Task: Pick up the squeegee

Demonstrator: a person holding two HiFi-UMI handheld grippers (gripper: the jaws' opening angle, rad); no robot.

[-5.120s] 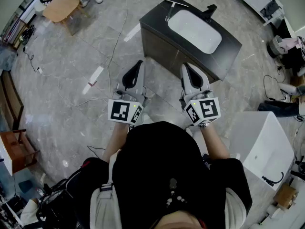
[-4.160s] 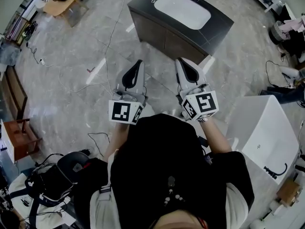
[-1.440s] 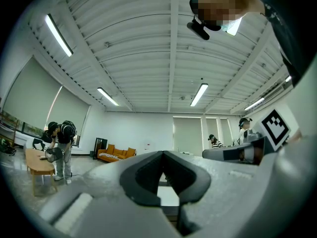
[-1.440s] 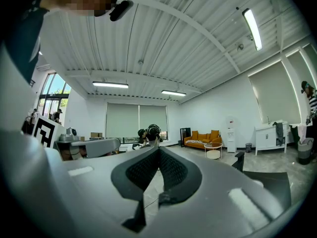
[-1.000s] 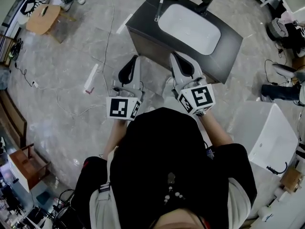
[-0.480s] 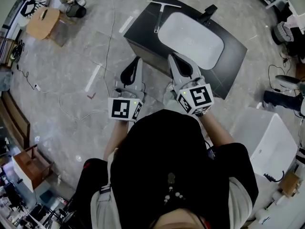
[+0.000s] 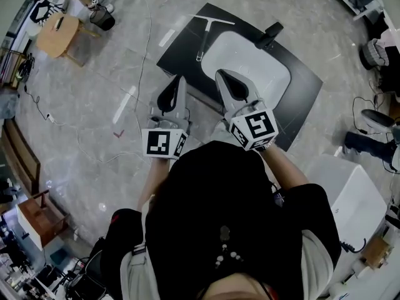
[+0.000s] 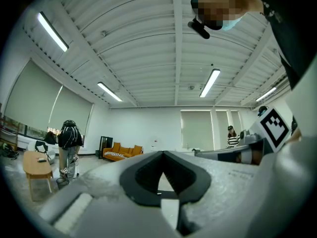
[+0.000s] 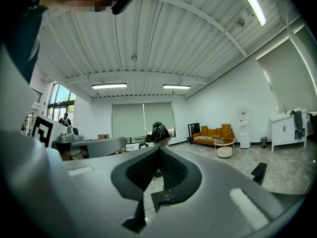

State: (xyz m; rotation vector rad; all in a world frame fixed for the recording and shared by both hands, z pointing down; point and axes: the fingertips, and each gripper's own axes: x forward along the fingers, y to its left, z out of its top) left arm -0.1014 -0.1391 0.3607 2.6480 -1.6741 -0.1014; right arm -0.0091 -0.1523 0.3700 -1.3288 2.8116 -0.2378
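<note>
The squeegee (image 7: 208,29) lies on the dark vanity counter (image 7: 302,87), at its far left corner beside the white basin (image 7: 249,60); its blade is toward the far edge and its thin handle points back at me. My left gripper (image 7: 181,80) is shut and empty, held level just short of the counter's near left edge. My right gripper (image 7: 220,74) is also shut and empty, its tip over the counter's front by the basin. Both are well short of the squeegee. In the left gripper view the jaws (image 8: 162,152) meet at the tip; the right gripper view shows the same (image 9: 159,148).
A black faucet (image 7: 269,34) stands behind the basin. A white fixture (image 7: 353,199) sits on the floor at the right, a round wooden table (image 7: 56,33) far left, and cables (image 7: 140,61) trail across the grey floor. Another person (image 8: 68,142) stands in the room.
The vanity has come closer and lower in the head view. Both shut grippers have advanced toward it, and the right one now reaches over its front edge.
</note>
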